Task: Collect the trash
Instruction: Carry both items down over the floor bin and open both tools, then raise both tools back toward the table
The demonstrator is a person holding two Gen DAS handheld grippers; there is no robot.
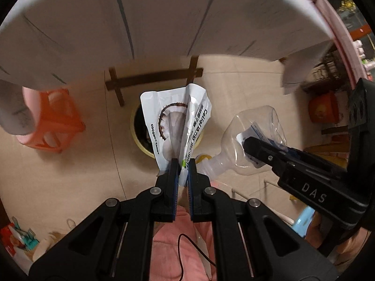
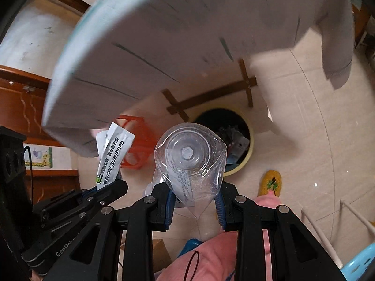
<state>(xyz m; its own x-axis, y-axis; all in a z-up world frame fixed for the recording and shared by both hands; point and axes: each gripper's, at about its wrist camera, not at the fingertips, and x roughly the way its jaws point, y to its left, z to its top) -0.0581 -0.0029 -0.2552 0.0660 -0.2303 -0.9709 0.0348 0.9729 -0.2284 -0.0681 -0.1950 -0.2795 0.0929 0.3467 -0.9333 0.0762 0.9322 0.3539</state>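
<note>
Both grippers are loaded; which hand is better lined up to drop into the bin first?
Left, probably. Its candy wrapper hangs directly over the bin. The right gripper's bottle sits beside the bin's opening.

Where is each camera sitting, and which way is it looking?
Left wrist: rides the left tool, facing down at the candy wrapper it pinches; pink clothing shows below.
Right wrist: rides the right tool, facing down at the clear bottle it squeezes.
Both views share the trash bin, orange stool, and round table.
</note>
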